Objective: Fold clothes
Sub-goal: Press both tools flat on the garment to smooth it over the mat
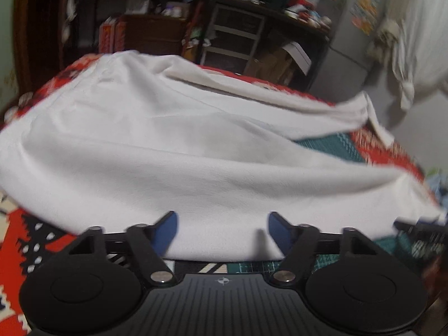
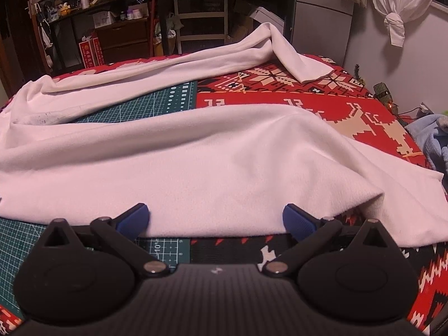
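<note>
A white long-sleeved garment lies rumpled on a red patterned blanket. My left gripper is open, its blue pads just over the garment's near hem, nothing between them. In the right wrist view the same garment spreads across the bed, one sleeve stretched to the far right. My right gripper is open at the near hem, its blue pads resting at the cloth edge without holding it.
A green cutting mat lies under the garment on the blanket. Dark shelves with clutter stand behind the bed. A knotted white curtain hangs at the right wall. A blue cloth lies at the bed's right edge.
</note>
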The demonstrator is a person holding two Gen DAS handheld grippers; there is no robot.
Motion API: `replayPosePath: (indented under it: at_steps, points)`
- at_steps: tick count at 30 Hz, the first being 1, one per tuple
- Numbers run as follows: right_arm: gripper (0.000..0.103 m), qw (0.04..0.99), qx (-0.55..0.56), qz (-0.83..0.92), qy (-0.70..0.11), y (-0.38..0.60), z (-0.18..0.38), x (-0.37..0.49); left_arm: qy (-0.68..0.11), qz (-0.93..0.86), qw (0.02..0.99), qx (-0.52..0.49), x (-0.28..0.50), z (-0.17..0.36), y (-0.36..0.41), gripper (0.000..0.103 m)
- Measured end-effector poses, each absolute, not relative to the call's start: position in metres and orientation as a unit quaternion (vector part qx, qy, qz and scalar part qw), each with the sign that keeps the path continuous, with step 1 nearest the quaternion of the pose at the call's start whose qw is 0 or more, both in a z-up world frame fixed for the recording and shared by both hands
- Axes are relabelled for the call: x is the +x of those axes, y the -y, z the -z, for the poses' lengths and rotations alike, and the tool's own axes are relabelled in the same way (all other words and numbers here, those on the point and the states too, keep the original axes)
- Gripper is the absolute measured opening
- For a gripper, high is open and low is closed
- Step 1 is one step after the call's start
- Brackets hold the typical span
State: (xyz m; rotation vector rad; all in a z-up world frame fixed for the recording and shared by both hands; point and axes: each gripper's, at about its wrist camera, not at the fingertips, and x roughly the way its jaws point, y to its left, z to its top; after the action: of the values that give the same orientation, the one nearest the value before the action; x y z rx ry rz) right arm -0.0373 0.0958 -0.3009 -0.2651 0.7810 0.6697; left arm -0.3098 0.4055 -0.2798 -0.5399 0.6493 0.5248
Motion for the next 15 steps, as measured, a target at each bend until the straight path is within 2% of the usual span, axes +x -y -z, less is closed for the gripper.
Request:
replayPosePath:
  at_steps: [2, 6, 8, 9, 15]
  points:
    - [0.103, 0.864, -0.126, -0.318, -0.37, -0.095, 0.301, -0.039, -0.29, -0.275, 0.866, -0.3, -0.328, 0.276, -0.419, 0.046]
    - [0.103, 0.866, -0.124, -0.315, -0.367, -0.094, 0.302, -0.042, -0.244, -0.328, 0.853, -0.324, -0.368, 0.27, -0.436, 0.035]
    - [0.103, 0.867, -0.123, -0.315, -0.366, -0.092, 0.302, -0.043, -0.228, -0.356, 0.843, -0.332, -0.385, 0.269, -0.445, 0.02]
    - [0.103, 0.868, -0.123, -0.314, -0.365, -0.092, 0.302, -0.043, -0.224, -0.368, 0.836, -0.34, -0.393, 0.271, -0.451, 0.016]
    - [0.103, 0.87, -0.12, -0.308, -0.366, -0.091, 0.302, -0.045, -0.21, -0.414, 0.815, -0.347, -0.416, 0.275, -0.478, 0.015]
